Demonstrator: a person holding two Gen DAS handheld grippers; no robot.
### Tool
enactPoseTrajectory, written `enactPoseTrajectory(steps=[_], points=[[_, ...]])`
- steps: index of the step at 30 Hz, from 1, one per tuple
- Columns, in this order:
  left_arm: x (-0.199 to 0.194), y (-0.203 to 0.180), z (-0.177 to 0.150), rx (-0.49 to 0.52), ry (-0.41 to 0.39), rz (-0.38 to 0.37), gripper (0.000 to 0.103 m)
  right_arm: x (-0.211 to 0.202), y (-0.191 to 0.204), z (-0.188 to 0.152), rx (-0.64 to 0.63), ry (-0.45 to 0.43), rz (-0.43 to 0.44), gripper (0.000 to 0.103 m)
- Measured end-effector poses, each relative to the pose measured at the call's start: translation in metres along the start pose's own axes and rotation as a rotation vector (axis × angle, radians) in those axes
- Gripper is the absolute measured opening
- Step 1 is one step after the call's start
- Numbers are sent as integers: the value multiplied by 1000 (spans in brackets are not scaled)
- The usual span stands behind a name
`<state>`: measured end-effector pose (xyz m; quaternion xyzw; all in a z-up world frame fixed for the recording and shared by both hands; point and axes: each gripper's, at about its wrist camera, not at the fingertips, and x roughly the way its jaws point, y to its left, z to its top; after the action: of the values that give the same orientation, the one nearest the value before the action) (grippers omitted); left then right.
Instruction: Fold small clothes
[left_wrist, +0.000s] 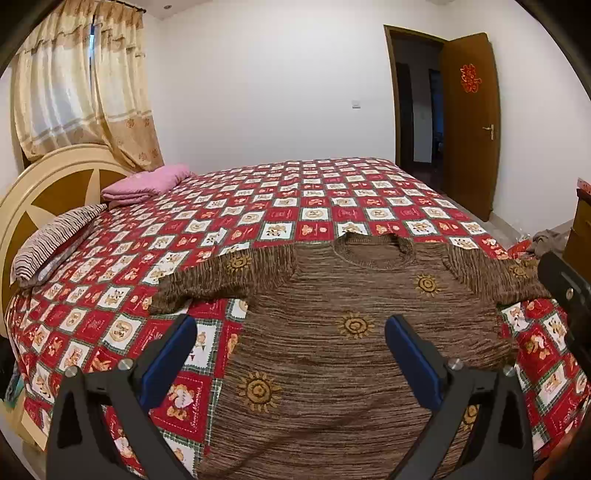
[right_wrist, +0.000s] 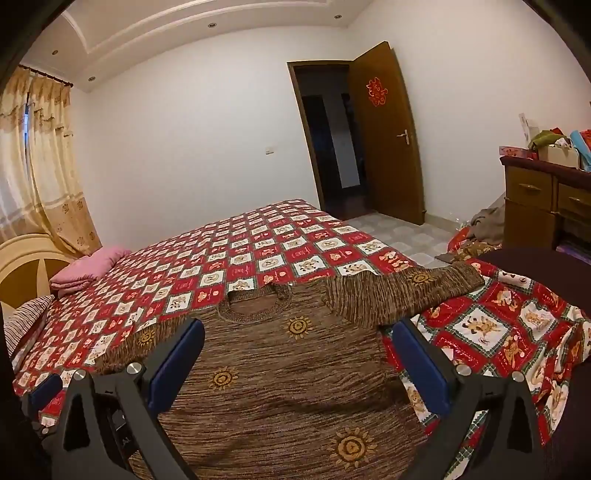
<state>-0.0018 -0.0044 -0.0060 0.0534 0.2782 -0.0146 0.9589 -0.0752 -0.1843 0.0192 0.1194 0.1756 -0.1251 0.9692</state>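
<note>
A small brown knit sweater (left_wrist: 351, 354) with yellow sun motifs lies flat on the bed, neck away from me, both sleeves spread out to the sides. It also shows in the right wrist view (right_wrist: 280, 373). My left gripper (left_wrist: 291, 332) is open and empty, held above the sweater's lower body toward its left side. My right gripper (right_wrist: 299, 339) is open and empty above the sweater's lower body toward its right side. The right gripper's black body (left_wrist: 565, 295) shows at the right edge of the left wrist view. The sweater's hem is hidden below both views.
The bed has a red and white patchwork cover (left_wrist: 295, 199). A pink folded blanket (left_wrist: 147, 182) and a striped pillow (left_wrist: 55, 240) lie by the headboard (left_wrist: 48, 184). An open wooden door (right_wrist: 388, 136) and a cluttered wooden dresser (right_wrist: 546, 192) stand to the right.
</note>
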Motion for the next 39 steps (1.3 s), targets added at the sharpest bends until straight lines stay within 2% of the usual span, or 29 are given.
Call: enactPoseTrajectory(steps=[39], points=[[2,-2,-8,-1,22,-16,103,3,0,-4,-1,18,-18,102]])
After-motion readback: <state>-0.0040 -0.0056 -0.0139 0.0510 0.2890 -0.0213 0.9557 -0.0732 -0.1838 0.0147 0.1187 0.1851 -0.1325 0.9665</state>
